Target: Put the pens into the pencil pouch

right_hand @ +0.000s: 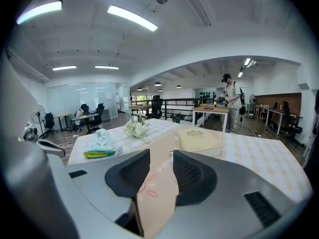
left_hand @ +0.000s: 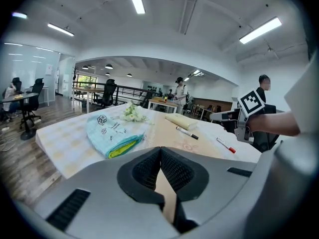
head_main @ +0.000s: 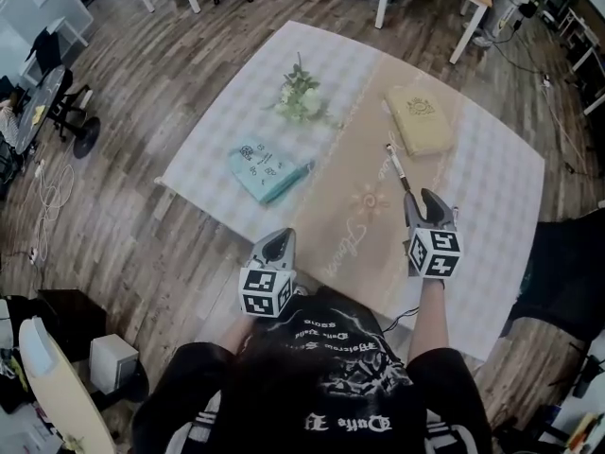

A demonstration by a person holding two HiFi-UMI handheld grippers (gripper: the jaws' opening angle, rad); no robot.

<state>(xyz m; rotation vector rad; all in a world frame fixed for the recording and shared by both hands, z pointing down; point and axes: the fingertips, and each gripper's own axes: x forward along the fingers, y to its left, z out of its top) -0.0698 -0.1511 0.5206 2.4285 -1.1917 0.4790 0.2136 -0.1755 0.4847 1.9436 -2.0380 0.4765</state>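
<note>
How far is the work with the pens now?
Done: nothing yet; the black pen and the red-tipped pen lie on the table, apart from the teal pouch. In hand: nothing; the left tool is shut and empty, the right tool open and empty. Left: both pens into the pouch.

Pale-blue doodled pouch (head_main: 269, 170), checked white tablecloth (head_main: 501, 192).

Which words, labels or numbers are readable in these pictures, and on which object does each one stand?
No text can be read with certainty.
Table runner: a cursive word beside a flower motif, too blurred to read.
Black shirt: white gothic lettering, not legible.
Blue pouch: small dark doodles, no legible words.
Cream case: an emblem, too small to read.
</note>
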